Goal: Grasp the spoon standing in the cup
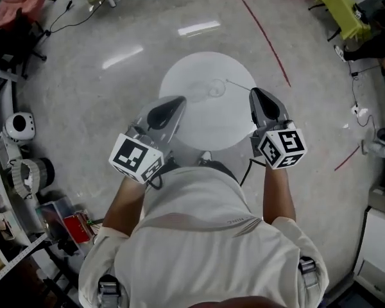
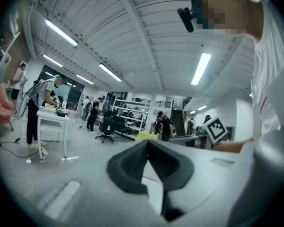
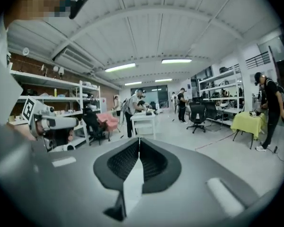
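Observation:
In the head view a clear glass cup [image 1: 215,90] stands on the far part of a round white table [image 1: 199,127]. A thin spoon [image 1: 239,84] stands in it, its handle leaning to the right. My left gripper [image 1: 171,106] hovers over the table's near left, short of the cup, jaws shut and empty. At the table's right edge my right gripper [image 1: 259,99] is held just right of the spoon handle, also shut and empty. Both gripper views look out across the room, so neither shows cup or spoon; the left gripper [image 2: 147,144] and right gripper [image 3: 139,141] have their tips pressed together.
Red tape lines [image 1: 267,38] cross the grey floor beyond the table. A yellow-green table [image 1: 341,8] stands far right, and a pink chair [image 1: 20,4] and shelves with equipment [image 1: 19,128] sit at the left. Several people, office chairs and a white table [image 3: 144,121] are farther off.

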Motion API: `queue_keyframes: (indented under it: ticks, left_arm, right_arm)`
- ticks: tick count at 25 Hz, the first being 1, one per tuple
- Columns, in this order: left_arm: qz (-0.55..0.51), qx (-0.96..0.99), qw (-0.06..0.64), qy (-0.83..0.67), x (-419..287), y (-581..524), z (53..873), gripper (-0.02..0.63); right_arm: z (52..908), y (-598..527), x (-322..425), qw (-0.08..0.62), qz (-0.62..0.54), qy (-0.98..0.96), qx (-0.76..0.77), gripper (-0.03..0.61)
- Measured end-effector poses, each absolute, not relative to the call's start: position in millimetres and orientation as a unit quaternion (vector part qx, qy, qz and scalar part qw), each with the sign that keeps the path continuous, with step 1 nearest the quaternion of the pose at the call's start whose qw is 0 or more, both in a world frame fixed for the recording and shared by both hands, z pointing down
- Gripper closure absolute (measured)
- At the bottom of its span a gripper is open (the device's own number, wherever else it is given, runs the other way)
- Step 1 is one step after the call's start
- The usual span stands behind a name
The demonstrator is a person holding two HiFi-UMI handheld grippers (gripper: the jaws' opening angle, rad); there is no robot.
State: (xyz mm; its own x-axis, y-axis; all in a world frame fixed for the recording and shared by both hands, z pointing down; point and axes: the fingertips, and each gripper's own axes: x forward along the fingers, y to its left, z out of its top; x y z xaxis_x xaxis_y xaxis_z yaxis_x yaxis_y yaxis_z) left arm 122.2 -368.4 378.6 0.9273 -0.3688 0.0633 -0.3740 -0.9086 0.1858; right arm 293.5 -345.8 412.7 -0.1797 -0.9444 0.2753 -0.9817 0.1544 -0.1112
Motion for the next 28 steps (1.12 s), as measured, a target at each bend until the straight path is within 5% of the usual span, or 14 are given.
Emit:
queue_keyframes:
  ticks: [10,28]
  left_arm:
    - [0.006,0.985,0.063,-0.160,154.3,-333.9,344.8,0.612]
    - [-0.002,0.984,0.056,-0.169,143.0,-306.4,336.9,0.612]
  right_arm:
    - [345.9,-277.7,316.5,-0.012,0.057,-0.735,0.675,0.566]
    - [315.9,-261.1,292.9,-0.040,0.031,-0.769,0.637,0.566]
